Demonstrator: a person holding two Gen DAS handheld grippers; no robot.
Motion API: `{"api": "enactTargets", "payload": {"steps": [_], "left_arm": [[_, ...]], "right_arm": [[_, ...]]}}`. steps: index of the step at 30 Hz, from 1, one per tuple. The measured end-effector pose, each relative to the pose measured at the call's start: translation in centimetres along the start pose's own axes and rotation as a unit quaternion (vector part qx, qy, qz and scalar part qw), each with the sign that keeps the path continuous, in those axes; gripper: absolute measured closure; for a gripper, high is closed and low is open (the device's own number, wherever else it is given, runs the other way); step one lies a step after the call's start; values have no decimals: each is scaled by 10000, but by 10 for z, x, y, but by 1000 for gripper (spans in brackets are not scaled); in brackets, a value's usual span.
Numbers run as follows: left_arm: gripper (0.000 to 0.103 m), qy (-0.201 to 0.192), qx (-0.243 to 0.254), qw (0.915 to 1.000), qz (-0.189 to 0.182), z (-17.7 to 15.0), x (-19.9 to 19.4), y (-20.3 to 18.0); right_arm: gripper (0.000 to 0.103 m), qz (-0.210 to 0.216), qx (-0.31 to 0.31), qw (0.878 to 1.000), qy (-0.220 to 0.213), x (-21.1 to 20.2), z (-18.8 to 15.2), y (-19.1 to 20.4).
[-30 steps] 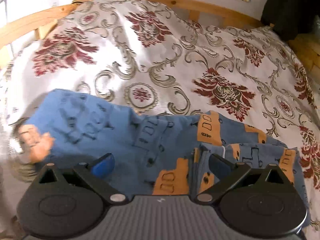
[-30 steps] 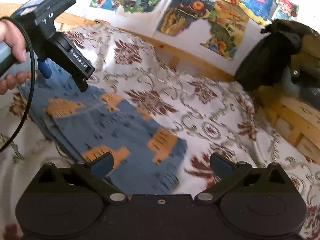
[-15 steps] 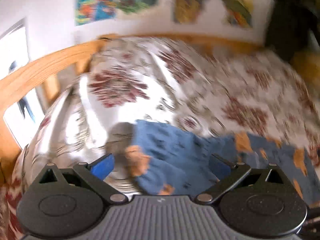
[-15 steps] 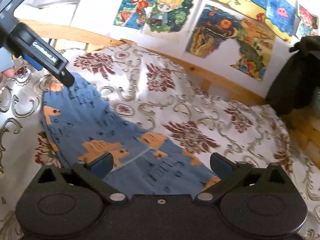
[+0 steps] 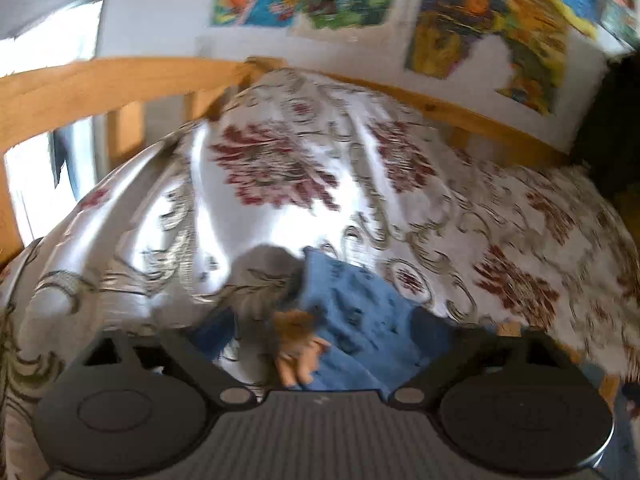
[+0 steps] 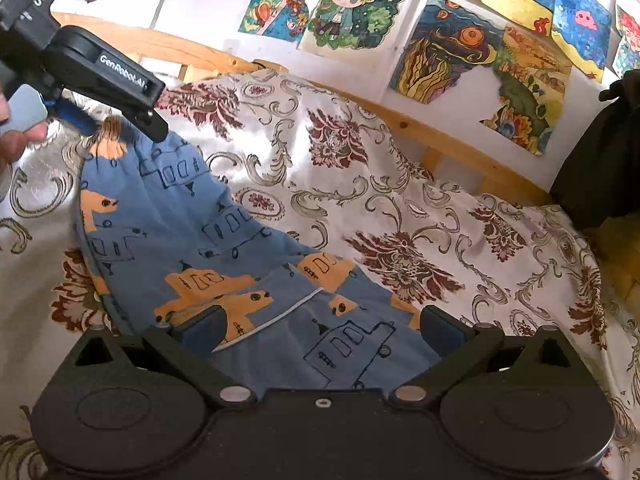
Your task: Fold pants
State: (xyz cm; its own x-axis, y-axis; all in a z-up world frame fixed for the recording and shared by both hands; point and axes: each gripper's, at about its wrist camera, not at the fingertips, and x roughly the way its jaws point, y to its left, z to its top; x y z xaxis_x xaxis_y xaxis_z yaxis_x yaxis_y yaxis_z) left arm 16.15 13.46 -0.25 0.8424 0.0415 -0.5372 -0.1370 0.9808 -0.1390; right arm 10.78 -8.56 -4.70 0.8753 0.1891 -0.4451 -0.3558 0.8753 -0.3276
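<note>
pants (image 6: 224, 240) sharp from right wrist, blurred from left

Black left claw (image 6: 120, 120) marked "GenRobot.AI" in white, with blue pads (image 6: 74, 114)

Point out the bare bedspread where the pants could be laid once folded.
Free: the floral bedspread between the pants and the wooden bed rail, running right toward the dark bundle. Crowded: the left side, where the pants lie and the left gripper hovers.
</note>
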Motion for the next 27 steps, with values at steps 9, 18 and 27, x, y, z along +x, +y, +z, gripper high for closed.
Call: {"api": "enactTargets", "payload": {"steps": [9,18,27], "left_arm": [[13,-17,199,9998,-90,-4,-1,-12],[11,223,-1920,9774,-855,1,22,59],[65,272,-1882,9795,-659,-3,23,59]], "right_arm": [[1,-96,-36,9999,94,5,-2,3],[1,-65,-33,9999,78,7,-4,5],[1,-45,-3,10000,74,8,-5,6]]}}
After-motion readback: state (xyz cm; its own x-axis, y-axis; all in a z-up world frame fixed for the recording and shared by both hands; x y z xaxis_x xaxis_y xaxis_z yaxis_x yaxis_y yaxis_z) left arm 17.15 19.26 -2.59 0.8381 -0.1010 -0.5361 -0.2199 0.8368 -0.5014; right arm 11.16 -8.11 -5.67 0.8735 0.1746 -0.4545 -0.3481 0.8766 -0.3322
